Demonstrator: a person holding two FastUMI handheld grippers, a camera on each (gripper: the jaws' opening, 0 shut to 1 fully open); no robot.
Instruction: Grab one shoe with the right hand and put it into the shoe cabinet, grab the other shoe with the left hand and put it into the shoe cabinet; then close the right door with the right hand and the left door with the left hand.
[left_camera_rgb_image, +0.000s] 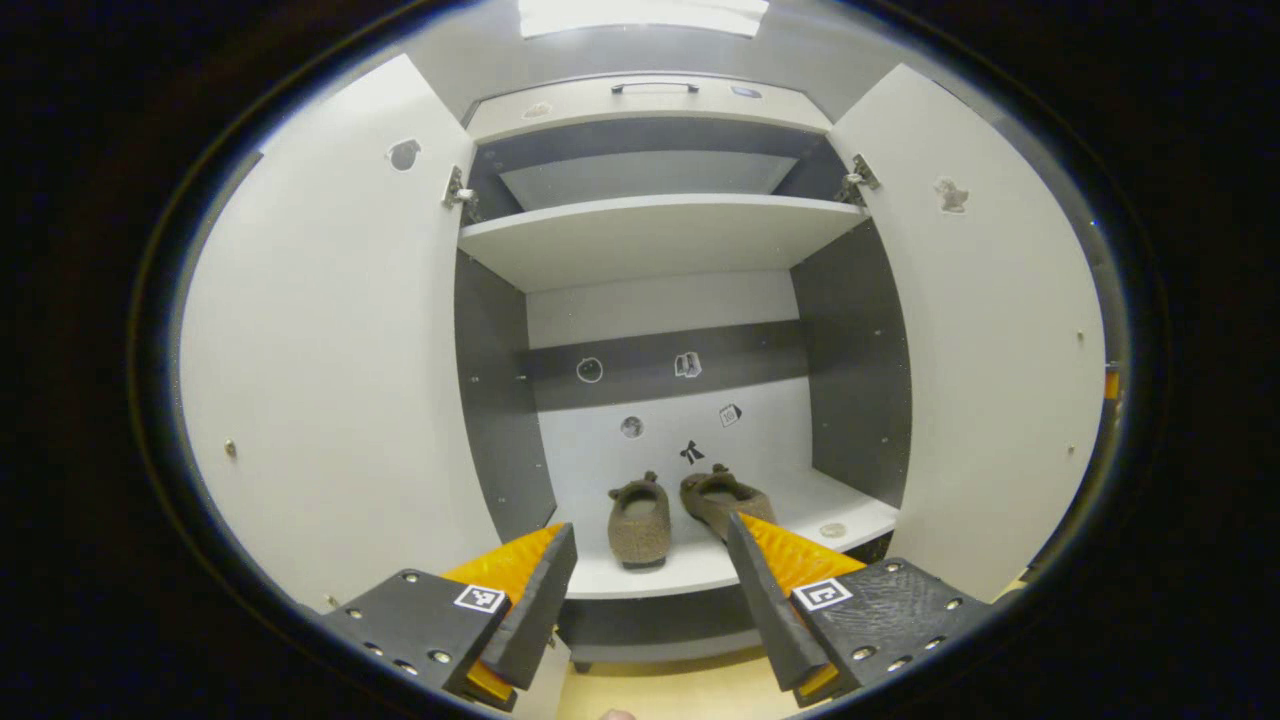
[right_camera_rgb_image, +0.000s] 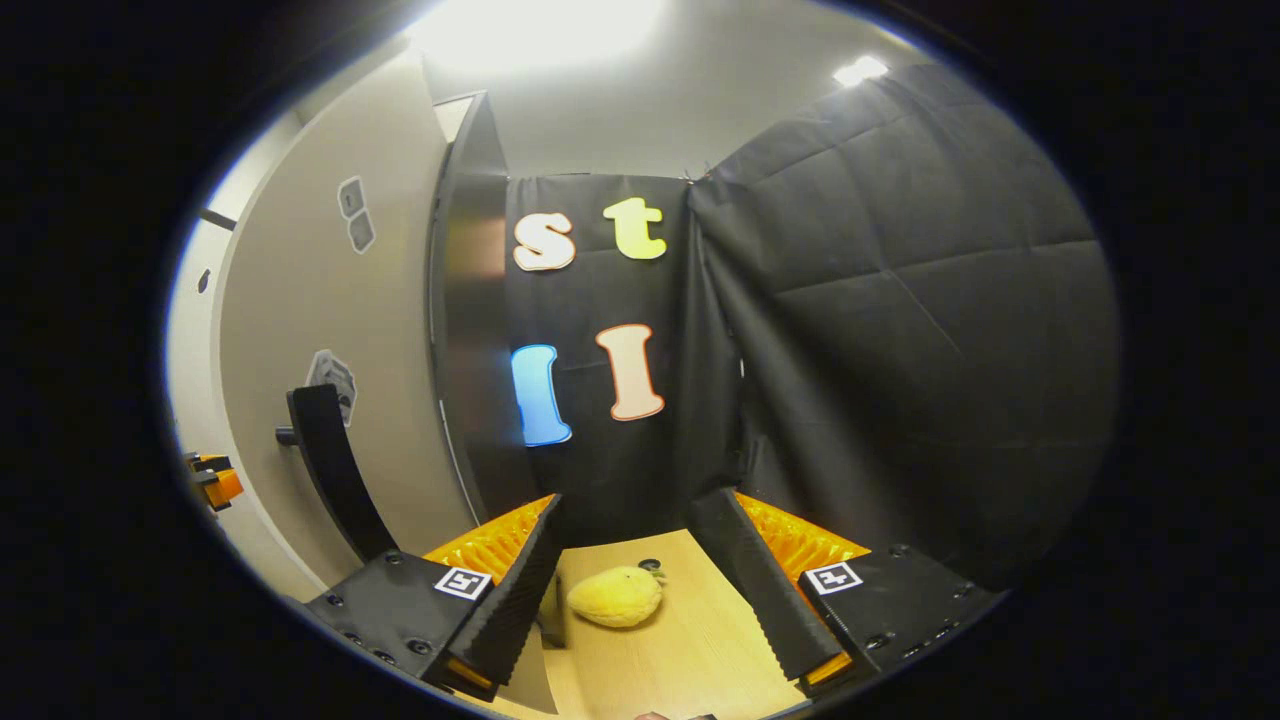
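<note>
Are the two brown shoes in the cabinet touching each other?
Apart. The left gripper view shows a strip of pale shelf between the left shoe and the right shoe.

In the left gripper view, the shoe cabinet (left_camera_rgb_image: 660, 240) stands in front with its left door (left_camera_rgb_image: 330, 380) and right door (left_camera_rgb_image: 990, 370) swung wide open. Two shoes sit side by side on the bottom shelf (left_camera_rgb_image: 700, 570), the left shoe (left_camera_rgb_image: 640, 520) just beside the right shoe (left_camera_rgb_image: 722, 498). Another shelf is above them. In the right gripper view, a round soft toy (right_camera_rgb_image: 615, 596) lies on the floor (right_camera_rgb_image: 690, 650), in front of the wall cloth
</note>
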